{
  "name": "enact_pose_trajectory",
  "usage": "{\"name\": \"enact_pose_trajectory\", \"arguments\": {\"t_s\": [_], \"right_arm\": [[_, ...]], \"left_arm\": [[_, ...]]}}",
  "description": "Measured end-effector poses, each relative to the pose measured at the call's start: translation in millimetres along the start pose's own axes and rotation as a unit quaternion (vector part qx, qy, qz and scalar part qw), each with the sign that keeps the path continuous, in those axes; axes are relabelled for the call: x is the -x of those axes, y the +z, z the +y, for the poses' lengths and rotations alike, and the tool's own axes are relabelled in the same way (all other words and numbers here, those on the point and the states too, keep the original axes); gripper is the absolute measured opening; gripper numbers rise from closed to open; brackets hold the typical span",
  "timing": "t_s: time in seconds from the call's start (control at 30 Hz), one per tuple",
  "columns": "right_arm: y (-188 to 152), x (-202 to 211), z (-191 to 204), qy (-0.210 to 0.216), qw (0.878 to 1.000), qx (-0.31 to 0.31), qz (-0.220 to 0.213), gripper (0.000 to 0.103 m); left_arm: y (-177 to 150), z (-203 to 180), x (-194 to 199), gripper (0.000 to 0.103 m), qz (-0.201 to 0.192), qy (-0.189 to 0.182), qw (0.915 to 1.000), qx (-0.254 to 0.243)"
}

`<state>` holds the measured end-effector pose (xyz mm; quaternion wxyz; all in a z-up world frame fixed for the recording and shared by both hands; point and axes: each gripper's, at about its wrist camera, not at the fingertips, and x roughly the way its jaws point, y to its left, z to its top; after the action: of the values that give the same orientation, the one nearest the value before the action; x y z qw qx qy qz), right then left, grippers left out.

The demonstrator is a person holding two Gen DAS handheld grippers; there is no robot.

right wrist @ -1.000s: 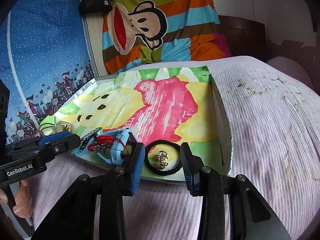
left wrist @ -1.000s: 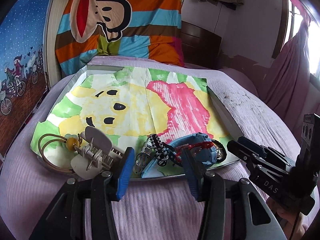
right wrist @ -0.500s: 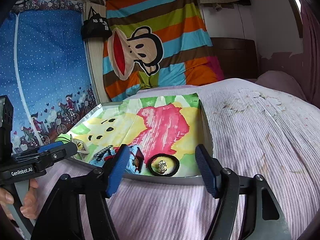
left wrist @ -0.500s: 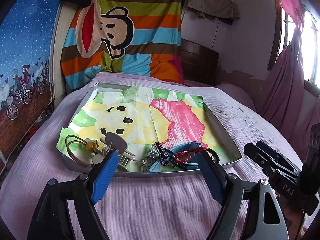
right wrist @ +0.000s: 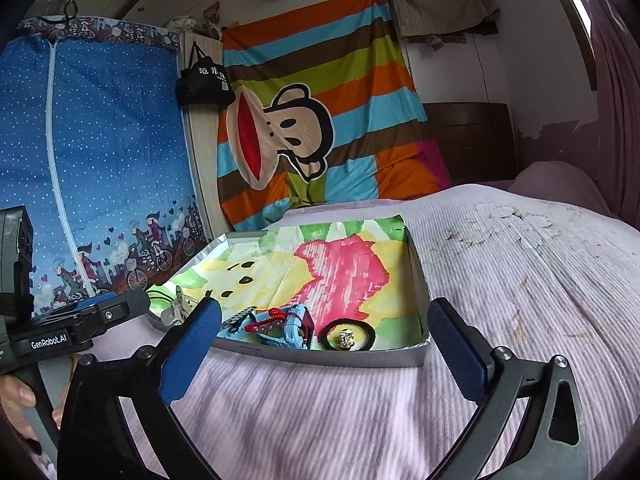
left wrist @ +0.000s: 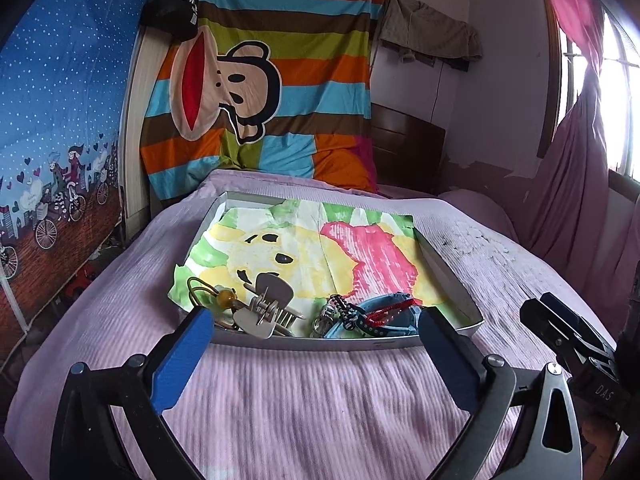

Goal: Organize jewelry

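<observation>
Both grippers: left gripper point(left wrist: 312, 344) and right gripper point(right wrist: 324, 344) are spread wide, just opened, nothing held.
Tray point(right wrist: 320, 354): jewelry is kept along the near edge.

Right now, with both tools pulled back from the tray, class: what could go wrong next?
1. The watch, red cord and chain lie heaped together; lifting one may drag the others along.
2. The tray rests on soft bedding, so a push could tip or slide it.
3. The hair clip overlaps the hair tie and may snag it.
</observation>
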<state>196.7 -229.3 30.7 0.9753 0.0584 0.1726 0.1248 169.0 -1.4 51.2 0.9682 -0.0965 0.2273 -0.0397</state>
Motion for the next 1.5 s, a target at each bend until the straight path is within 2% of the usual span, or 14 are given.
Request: {"name": "enact_pose_trajectory", "arguments": {"t_s": [0.53,1.17,1.5], "right_arm": [[-11,40,18,0.008,1.000,-0.003,-0.021,0.102],[-47,84,27,0.006,1.000,-0.013,-0.007,0.102],[-69,102,38,-0.008,1.000,0.007,-0.006,0.102]], "left_arm": [[-16,2,46,0.103,-0.040,0.017,0.9987,-0.028],[-62,15,95,0.103,-0.037,0.029,0.9981,-0.039],[-77,20,108,0.103,-0.046,0.034,0.9975,-0.041]]}}
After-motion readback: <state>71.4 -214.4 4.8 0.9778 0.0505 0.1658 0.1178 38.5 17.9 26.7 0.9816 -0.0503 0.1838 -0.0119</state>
